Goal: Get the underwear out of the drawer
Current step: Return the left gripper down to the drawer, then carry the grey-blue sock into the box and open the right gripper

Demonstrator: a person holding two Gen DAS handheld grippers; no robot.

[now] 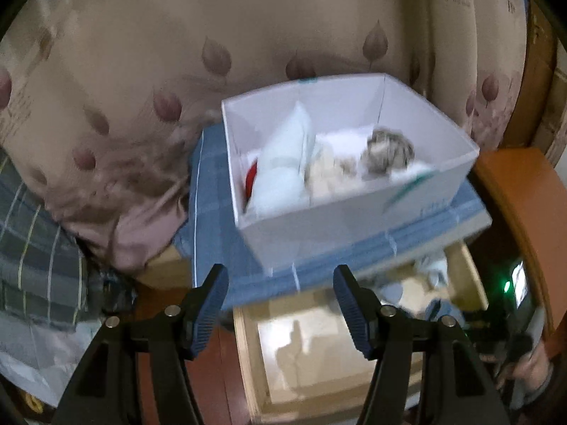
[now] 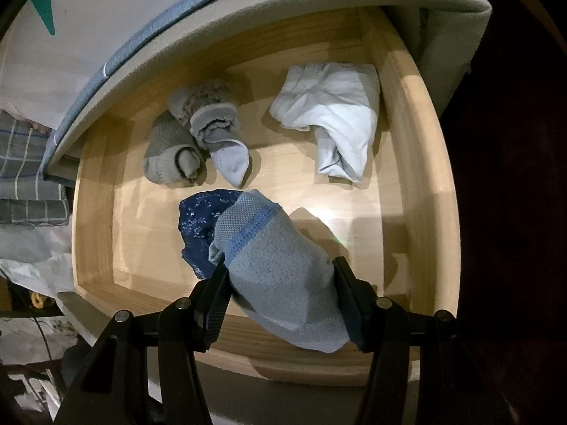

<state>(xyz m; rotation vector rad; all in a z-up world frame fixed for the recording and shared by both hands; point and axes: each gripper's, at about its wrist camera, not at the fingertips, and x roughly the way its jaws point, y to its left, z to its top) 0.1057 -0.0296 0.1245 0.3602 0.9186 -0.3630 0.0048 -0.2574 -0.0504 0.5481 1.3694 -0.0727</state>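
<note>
Nearest us, right gripper [image 2: 280,292] clamped on a grey-blue rolled garment [image 2: 280,279], lifted over the drawer [image 2: 418,191]. Left gripper [image 1: 280,301] spread apart, empty. Beyond, we count three more bundles on the drawer floor. Farther off, white box [image 1: 354,219] on the bed already holds several pieces; task partway.

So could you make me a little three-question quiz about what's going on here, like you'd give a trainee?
1. True or false: the right gripper is clamped on a grey garment with a blue band.
2. Which gripper has nothing between its fingers? A) left B) right
3. Fill in: the white box sits on a blue ____ cloth.

Key:
1. True; it hangs over the wooden drawer.
2. A; the left gripper stands open in front of the box.
3. Checked.
</note>
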